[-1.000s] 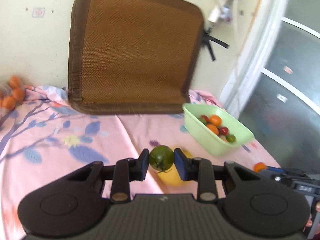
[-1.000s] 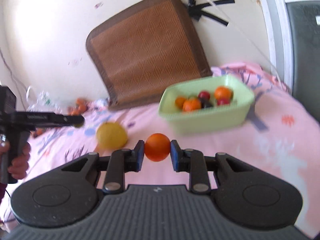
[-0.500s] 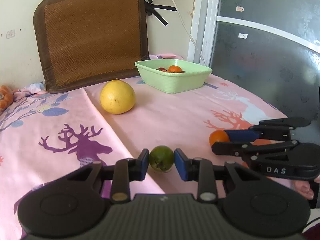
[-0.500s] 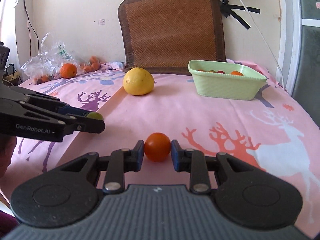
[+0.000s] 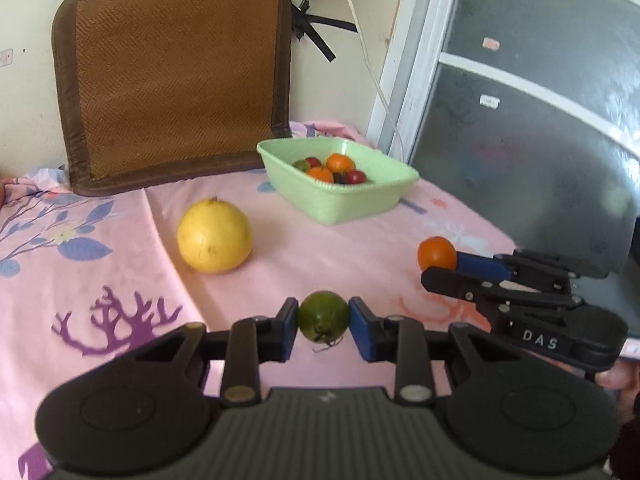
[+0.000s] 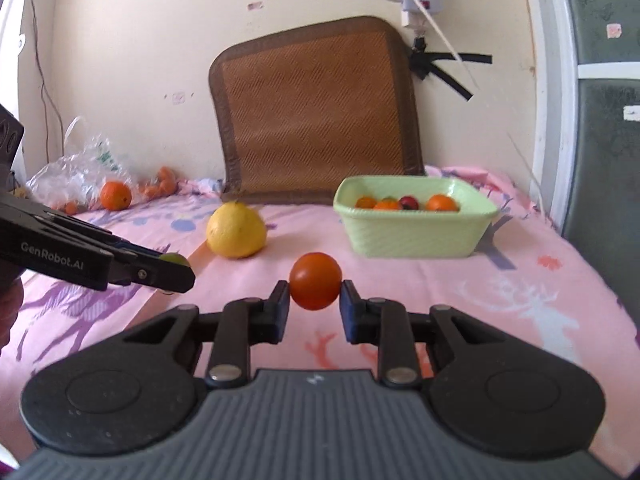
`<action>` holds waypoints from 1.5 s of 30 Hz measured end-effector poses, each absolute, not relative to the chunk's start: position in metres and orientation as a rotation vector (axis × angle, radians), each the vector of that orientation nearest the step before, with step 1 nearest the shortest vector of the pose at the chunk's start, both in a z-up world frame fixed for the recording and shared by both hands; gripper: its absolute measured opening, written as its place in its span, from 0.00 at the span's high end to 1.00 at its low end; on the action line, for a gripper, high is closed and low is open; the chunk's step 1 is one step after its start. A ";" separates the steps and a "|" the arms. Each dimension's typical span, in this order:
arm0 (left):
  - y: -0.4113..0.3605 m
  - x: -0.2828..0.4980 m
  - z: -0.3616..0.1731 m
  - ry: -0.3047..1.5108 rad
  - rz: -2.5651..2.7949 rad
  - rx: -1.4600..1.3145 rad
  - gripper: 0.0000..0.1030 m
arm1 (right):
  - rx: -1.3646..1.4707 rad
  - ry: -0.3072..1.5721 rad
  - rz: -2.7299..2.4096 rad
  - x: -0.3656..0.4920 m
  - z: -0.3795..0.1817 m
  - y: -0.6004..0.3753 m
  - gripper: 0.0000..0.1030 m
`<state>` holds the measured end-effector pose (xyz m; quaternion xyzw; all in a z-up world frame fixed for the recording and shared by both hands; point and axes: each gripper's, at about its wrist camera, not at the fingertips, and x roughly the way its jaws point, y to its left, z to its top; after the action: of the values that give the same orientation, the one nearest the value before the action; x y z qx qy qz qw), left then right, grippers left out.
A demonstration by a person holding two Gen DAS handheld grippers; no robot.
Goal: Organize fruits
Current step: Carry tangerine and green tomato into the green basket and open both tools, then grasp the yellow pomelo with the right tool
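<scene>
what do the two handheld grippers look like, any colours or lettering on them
Both are matte black plastic with a ribbed grey top plate, two round black discs, silver pivot screws and blue pads on the fingers. The left gripper reads "GenRobot.AI" in pale letters on its side; the right gripper has a raised "DAS" label. No cables or sleeves show.

A bed [image 6: 520, 280] covered in a pink sheet [image 5: 340, 248] printed with deer and flowers is carrying everything. A large yellow citrus fruit [image 5: 215, 236] is sitting near its middle. A light green basket [image 5: 340, 200] holding small fruits is resting toward the far right. A clear plastic bag [image 6: 76, 168] and loose oranges [image 6: 115, 196] are lying far left, and a brown woven mat [image 6: 316, 112] is leaning against the wall.
</scene>
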<state>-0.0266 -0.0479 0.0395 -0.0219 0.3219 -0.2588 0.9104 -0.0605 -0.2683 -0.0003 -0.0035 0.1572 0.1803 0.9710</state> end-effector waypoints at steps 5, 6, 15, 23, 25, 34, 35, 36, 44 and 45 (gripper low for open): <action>-0.080 0.049 0.074 0.643 -0.576 -0.118 0.73 | 0.006 0.250 0.305 -0.013 0.016 -0.288 0.71; -0.090 0.065 0.076 0.644 -0.571 -0.117 0.73 | 0.016 0.253 0.298 -0.002 0.016 -0.292 0.71; -0.143 0.153 0.047 0.726 -0.516 -0.111 0.73 | 0.024 0.326 0.249 0.060 -0.004 -0.304 0.70; -0.149 0.152 0.039 0.714 -0.513 -0.073 0.58 | 0.045 0.272 0.225 0.059 -0.004 -0.308 0.57; -0.140 0.144 0.051 0.695 -0.514 -0.097 0.58 | 0.066 0.248 0.212 0.054 -0.001 -0.311 0.57; -0.005 0.047 0.094 0.468 -0.282 -0.140 0.51 | 0.164 0.241 0.390 0.018 0.015 -0.275 0.57; 0.007 0.036 0.087 0.479 -0.220 -0.113 0.51 | 0.171 0.267 0.437 0.017 0.013 -0.264 0.57; 0.019 0.025 0.079 0.496 -0.161 -0.092 0.51 | 0.175 0.292 0.481 0.017 0.011 -0.251 0.56; 0.072 -0.031 0.017 0.579 0.052 -0.043 0.51 | 0.114 0.468 0.568 0.050 -0.009 -0.170 0.33; 0.071 -0.032 0.015 0.575 0.066 -0.019 0.51 | 0.103 0.487 0.559 0.055 -0.011 -0.164 0.33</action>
<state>-0.0324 0.0711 0.0146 -0.0094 0.2837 0.0324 0.9583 0.0546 -0.1641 -0.0115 0.0504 0.2380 0.2730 0.9307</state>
